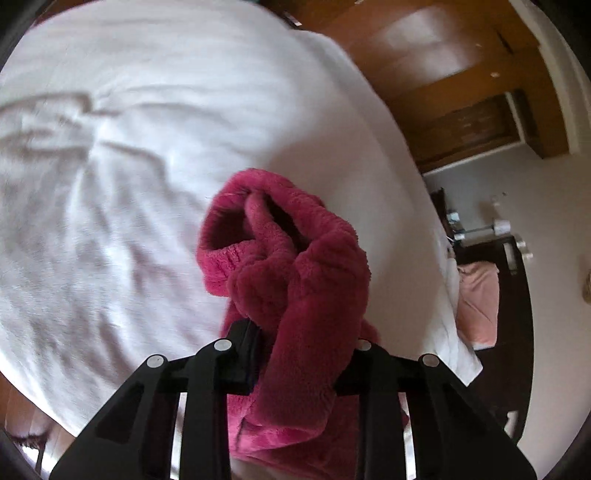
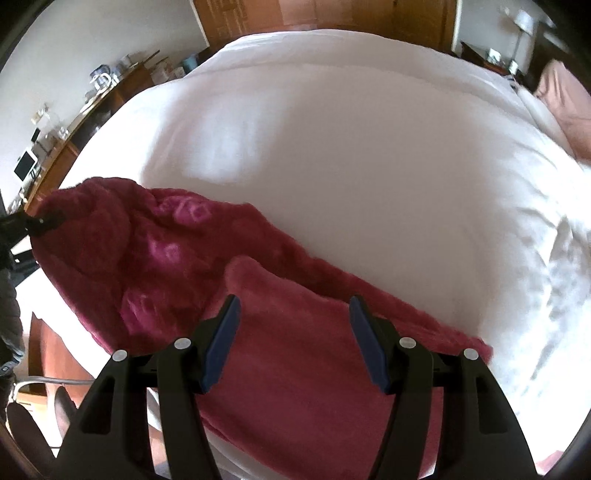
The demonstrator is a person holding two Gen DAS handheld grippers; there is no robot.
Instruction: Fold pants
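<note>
Between its fingers the left tool point(image 1: 295, 354) pinches a bunched edge of the pants point(image 2: 303, 362), lifted off the bed point(image 2: 332, 147). Right tool point(image 2: 293, 343) hangs spread over the flat part; white bedding beyond lies open.

This is a bedroom, maybe in a hotel. A big bed point(image 2: 332, 129) with a white cover fills most of both views. There are wooden doors or a closet point(image 1: 461, 74) by the wall. A long wooden desk point(image 2: 74, 125) holds small things, too blurry to name. A lamp point(image 2: 522, 29) stands on a dark side table point(image 2: 480, 51) near a pink pillow point(image 2: 565, 96).
</note>
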